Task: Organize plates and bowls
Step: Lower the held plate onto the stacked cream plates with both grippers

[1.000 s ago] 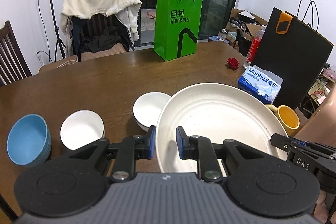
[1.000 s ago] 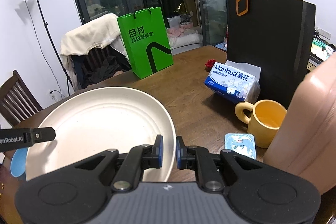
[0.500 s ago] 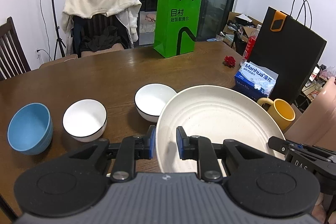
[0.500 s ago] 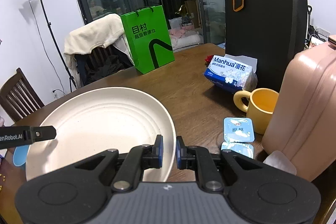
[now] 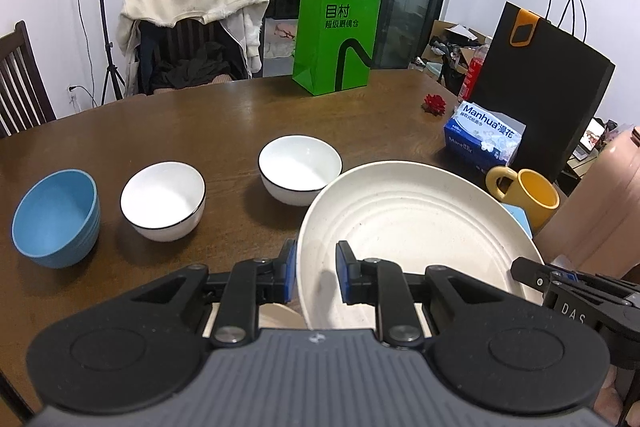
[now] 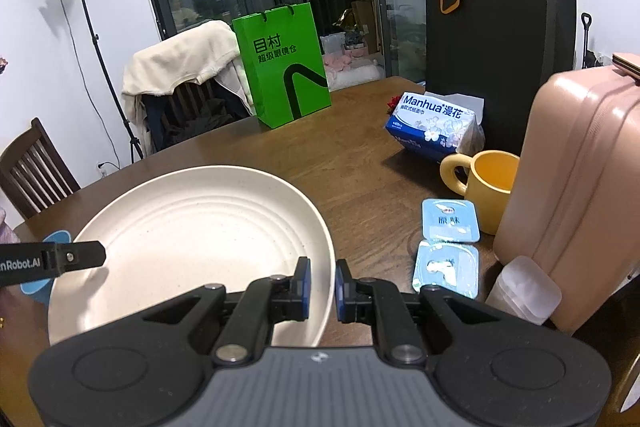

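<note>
Both hand-held grippers, left (image 5: 316, 269) and right (image 6: 322, 285), are clamped narrowly on opposite rims of the cream plate (image 5: 412, 227), evidently to carry its wide span level above the table (image 5: 224, 131), with two white bowls (image 5: 300, 169) and a blue bowl (image 5: 54, 217) lined up beyond.

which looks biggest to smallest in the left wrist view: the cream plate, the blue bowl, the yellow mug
1. cream plate, though it is nearest the camera
2. blue bowl
3. yellow mug, partly hidden behind the plate
</note>
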